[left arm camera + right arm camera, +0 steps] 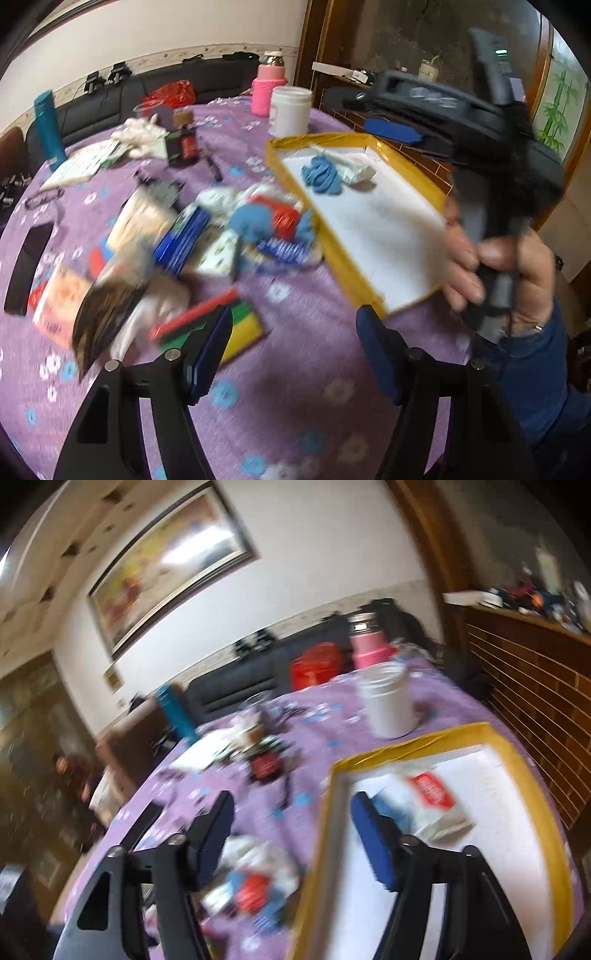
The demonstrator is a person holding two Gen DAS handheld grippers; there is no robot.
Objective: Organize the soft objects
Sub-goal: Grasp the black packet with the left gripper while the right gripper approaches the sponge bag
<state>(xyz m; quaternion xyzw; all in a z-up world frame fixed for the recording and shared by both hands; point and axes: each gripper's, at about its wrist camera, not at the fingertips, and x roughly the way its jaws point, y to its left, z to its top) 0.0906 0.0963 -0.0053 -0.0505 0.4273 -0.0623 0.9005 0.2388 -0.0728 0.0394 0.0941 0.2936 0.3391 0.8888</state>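
Pile: crumpled blue-white-red soft cloth heap point(266, 221) lay ahead-left of my left gripper point(291, 354), nearer it.
Tongs: left gripper and right gripper point(291, 838) both released, empty.

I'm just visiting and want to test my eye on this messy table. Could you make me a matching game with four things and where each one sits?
Things:
1. blue cloth
2. white jar
3. teal bottle
4. red-and-green flat pack

Places:
A. far left edge of the table
B. inside the yellow-rimmed tray
C. on the purple tablecloth just ahead of the left tool
D. standing beyond the tray's far end, beside the pink bottle

Pairs: 1-B, 2-D, 3-A, 4-C
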